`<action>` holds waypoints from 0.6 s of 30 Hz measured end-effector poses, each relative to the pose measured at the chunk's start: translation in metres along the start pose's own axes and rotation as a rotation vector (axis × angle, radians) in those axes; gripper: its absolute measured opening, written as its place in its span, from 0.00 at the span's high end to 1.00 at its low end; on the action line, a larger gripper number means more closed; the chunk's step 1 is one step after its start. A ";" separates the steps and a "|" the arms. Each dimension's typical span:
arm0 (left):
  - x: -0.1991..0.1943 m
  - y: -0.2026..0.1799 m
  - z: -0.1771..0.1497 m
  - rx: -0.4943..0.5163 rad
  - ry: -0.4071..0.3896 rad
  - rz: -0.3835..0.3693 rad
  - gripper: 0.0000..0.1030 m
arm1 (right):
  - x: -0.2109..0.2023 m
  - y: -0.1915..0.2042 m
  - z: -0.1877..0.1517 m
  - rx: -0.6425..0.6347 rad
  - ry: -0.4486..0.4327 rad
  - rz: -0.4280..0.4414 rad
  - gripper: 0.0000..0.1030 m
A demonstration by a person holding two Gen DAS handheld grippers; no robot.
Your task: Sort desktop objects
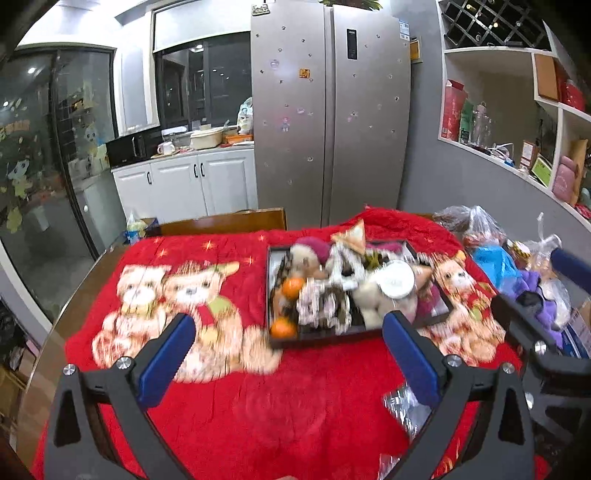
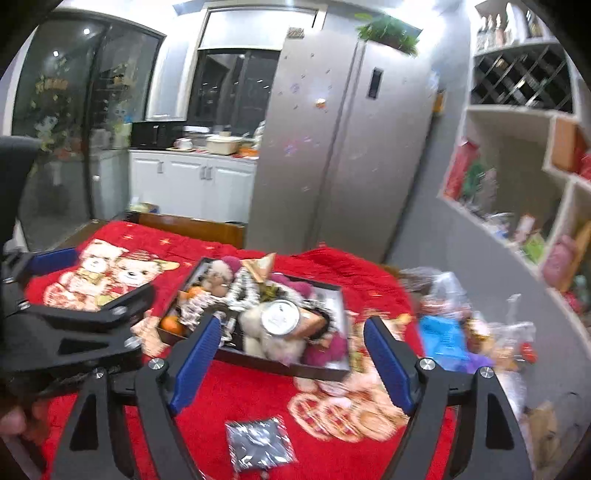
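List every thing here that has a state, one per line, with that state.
Left claw: open, empty, above the red blanket.
Right claw: open, empty.
Black rectangular tray: full, heaped with toys.
Two orange tangerines: in the tray's left end.
Small dark clear-plastic packet: lying flat on the blanket, outside the tray.
Silver two-door fridge: shut.

Home kitchen-dining room – steel double-door fridge (image 1: 328, 110), white counter cabinets (image 1: 184, 184), wine-rack shelving (image 1: 495, 22), red-blanketed table (image 1: 258, 406)
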State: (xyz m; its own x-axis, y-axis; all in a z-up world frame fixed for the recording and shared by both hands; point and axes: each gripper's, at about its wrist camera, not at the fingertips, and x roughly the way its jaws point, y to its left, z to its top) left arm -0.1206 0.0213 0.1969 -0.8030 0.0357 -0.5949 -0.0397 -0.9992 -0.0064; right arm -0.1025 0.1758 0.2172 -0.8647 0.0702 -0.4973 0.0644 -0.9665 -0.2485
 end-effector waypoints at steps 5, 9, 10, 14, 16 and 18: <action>-0.031 0.007 -0.057 -0.056 0.002 -0.065 0.00 | -0.038 0.003 -0.041 0.041 -0.031 -0.025 0.18; -0.039 -0.004 -0.098 -0.016 0.026 -0.025 0.00 | -0.049 -0.005 -0.078 0.145 0.005 -0.008 0.18; -0.043 -0.006 -0.105 -0.012 0.019 0.005 0.00 | -0.049 -0.007 -0.086 0.169 0.021 -0.005 0.18; -0.059 -0.015 -0.113 0.018 -0.008 -0.012 0.00 | -0.050 -0.011 -0.104 0.254 0.050 -0.019 0.18; -0.066 -0.018 -0.114 0.013 -0.015 -0.023 0.00 | -0.051 -0.010 -0.110 0.259 0.065 -0.009 0.18; -0.067 -0.018 -0.113 0.017 -0.015 -0.012 0.00 | -0.050 -0.006 -0.112 0.248 0.078 -0.024 0.18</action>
State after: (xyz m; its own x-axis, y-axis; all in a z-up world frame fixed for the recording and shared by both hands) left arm 0.0007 0.0351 0.1459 -0.8113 0.0477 -0.5827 -0.0590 -0.9983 0.0003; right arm -0.0041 0.2059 0.1507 -0.8227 0.1032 -0.5590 -0.0877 -0.9947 -0.0545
